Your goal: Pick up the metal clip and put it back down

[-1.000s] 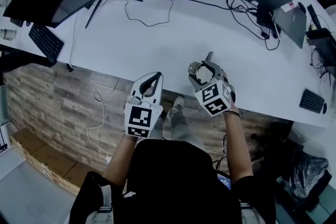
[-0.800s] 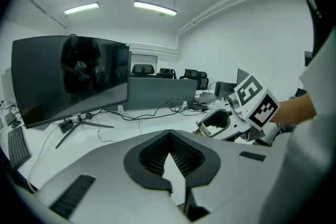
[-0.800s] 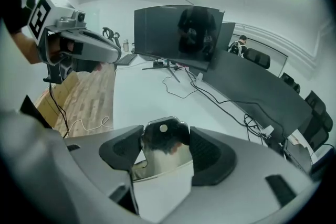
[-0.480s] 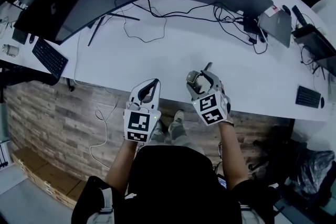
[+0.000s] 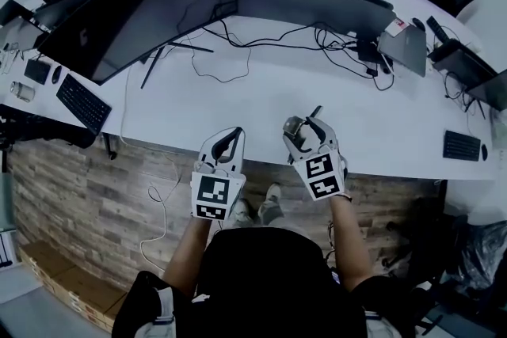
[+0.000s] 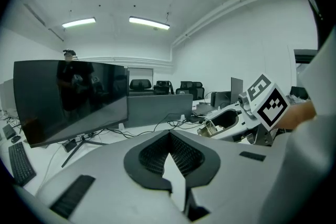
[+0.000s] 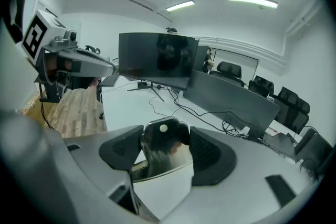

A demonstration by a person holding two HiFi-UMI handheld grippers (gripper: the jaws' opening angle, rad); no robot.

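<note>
Metal clip [image 7: 160, 153] is in my right claw [image 7: 167, 136], pinched between the two dark pads [image 7: 122, 152]. The jaws are closed down to the clip's width, with nothing else in there. In the head view the right claw [image 5: 304, 126] sits over the near edge of the white bench [image 5: 238, 87]. The clip [image 5: 295, 125] is at the tips, one thin dark lever poking out ahead of the claw, away from me, toward the monitors [image 5: 317, 0]. So the clip's long axis runs roughly along the claw's own line, forward and a touch to its right. It looks held clear of the bench rather than resting on it, but that's my judgement, since height is not readable from above. The left claw [image 5: 234, 132] is just to the left of the right one, apart from it, at the bench edge. In its own view the left claw [image 6: 169, 136] has its jaws together, tips meeting, nothing between them. The right claw is nearer and already has the clip, so the left isn't needed. The pick-up part reads as done, with the put-down left to do. The next move turns on one thing: bare bench lies straight below and just ahead of the right claw, while the cables [image 5: 333, 39] are well ahead by the monitors. Lower straight down with the lever pointing forward, then spread the jaws. Risk: the glossy clip may tip or skid on release so near the edge.
</note>
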